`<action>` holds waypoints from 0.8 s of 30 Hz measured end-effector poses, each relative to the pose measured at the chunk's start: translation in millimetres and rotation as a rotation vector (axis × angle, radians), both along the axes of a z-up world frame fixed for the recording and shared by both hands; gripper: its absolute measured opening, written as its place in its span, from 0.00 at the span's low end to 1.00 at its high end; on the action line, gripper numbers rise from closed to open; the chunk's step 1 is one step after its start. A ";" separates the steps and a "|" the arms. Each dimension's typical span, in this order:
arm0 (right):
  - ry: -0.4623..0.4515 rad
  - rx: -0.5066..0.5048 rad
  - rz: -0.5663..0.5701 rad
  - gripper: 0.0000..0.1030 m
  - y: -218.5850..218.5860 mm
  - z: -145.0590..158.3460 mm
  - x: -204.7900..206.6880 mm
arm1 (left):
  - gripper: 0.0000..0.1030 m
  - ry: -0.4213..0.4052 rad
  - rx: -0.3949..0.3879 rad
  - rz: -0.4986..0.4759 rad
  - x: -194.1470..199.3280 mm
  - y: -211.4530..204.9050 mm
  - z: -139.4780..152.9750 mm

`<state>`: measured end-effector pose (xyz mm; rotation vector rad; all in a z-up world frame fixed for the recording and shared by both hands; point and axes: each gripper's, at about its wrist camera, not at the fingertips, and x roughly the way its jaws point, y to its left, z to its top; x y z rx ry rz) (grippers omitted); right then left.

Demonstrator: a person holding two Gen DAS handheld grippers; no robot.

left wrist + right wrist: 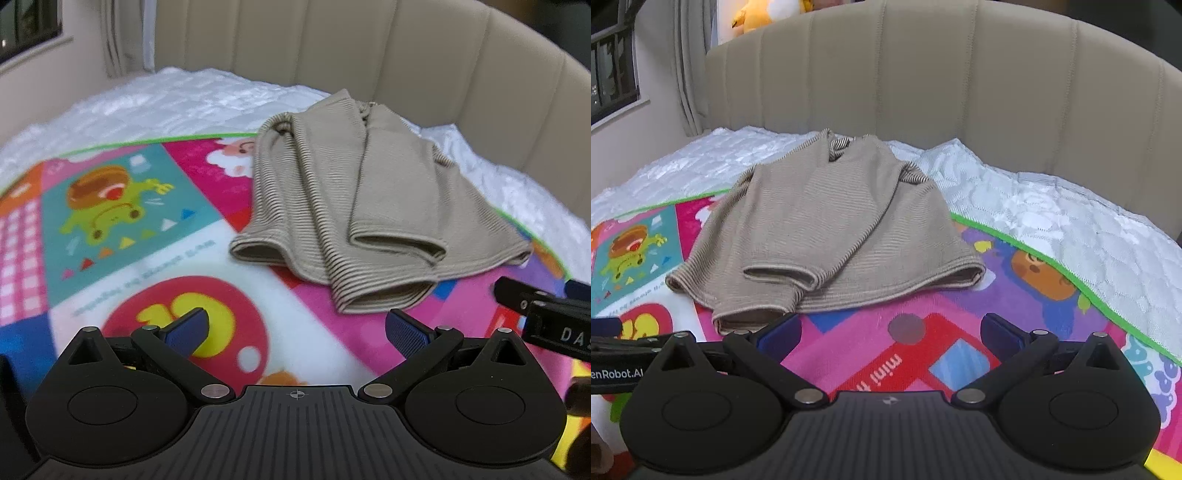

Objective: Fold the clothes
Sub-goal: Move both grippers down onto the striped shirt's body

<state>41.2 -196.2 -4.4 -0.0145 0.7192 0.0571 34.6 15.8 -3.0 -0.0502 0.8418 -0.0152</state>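
Observation:
A beige ribbed sweater [354, 199] lies on a colourful play mat [155, 236], its sleeves folded in over the body and its hem toward me. In the right wrist view the same sweater [827, 229] sits just ahead on the mat [923, 332]. My left gripper [297, 332] is open, a short way in front of the hem, with nothing between its blue pads. My right gripper [890, 336] is open too, its left fingertip close to the sweater's near cuff, holding nothing.
The mat lies on a white quilted bed cover [1052, 221] backed by a tan padded headboard [942, 85]. The other gripper's black body shows at the right edge [554, 321] of the left wrist view and at the left edge [617, 362] of the right one. A window and curtain stand at the left.

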 end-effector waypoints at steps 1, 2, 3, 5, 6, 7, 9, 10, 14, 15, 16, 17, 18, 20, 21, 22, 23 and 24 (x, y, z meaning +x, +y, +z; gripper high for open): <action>-0.004 0.001 -0.002 1.00 -1.0 1.4 2.2 | 1.00 0.000 -0.005 -0.006 4.4 0.2 0.5; -0.007 0.003 -0.005 1.00 -1.9 2.8 4.3 | 1.00 0.000 -0.011 -0.012 8.7 0.3 1.0; -0.011 0.002 -0.008 1.00 -3.2 4.1 6.7 | 1.00 0.000 -0.016 -0.018 13.1 0.5 1.6; -0.019 -0.003 -0.017 1.00 -7.3 6.2 13.5 | 1.00 0.000 -0.027 -0.030 21.8 0.9 2.6; -0.019 -0.004 -0.024 1.00 -10.6 7.0 18.2 | 1.00 0.000 -0.032 -0.036 26.2 1.0 3.1; -0.019 -0.004 -0.034 1.00 -14.2 7.6 22.9 | 1.00 0.000 -0.037 -0.042 30.6 1.2 3.7; -0.010 0.008 -0.067 1.00 -25.2 6.9 34.7 | 1.00 0.000 -0.048 -0.053 39.3 1.5 4.7; -0.002 0.019 -0.087 1.00 -31.3 5.5 41.1 | 1.00 0.003 -0.054 -0.056 44.5 2.7 4.4; 0.039 0.065 -0.135 1.00 -50.2 -3.9 66.7 | 1.00 0.027 -0.081 -0.050 70.1 16.1 -4.1; 0.043 0.070 -0.135 1.00 -51.8 -6.3 72.8 | 1.00 0.031 -0.084 -0.054 76.3 18.8 -6.4; 0.045 0.073 -0.131 1.00 -52.4 -8.4 78.7 | 1.00 0.032 -0.084 -0.058 82.5 20.6 -8.8; 0.047 0.076 -0.128 1.00 -53.1 -10.6 84.6 | 1.00 0.033 -0.085 -0.063 87.8 22.3 -11.1; 0.048 0.080 -0.122 1.00 -52.8 -12.2 90.3 | 1.00 0.034 -0.086 -0.065 92.0 23.7 -13.3; 0.049 0.091 -0.107 1.00 -51.7 -15.1 102.6 | 1.00 0.041 -0.092 -0.062 101.7 27.1 -18.5; 0.054 0.097 -0.100 1.00 -50.6 -17.3 108.3 | 1.00 0.048 -0.099 -0.055 105.4 29.4 -21.2; 0.062 0.104 -0.094 1.00 -49.2 -20.1 113.6 | 1.00 0.058 -0.109 -0.047 108.7 31.9 -24.4; 0.070 0.110 -0.088 1.00 -47.8 -22.8 119.0 | 1.00 0.073 -0.124 -0.040 111.4 34.5 -28.6; 0.082 0.121 -0.084 1.00 -47.3 -26.3 123.4 | 1.00 0.088 -0.136 -0.033 113.7 37.0 -32.6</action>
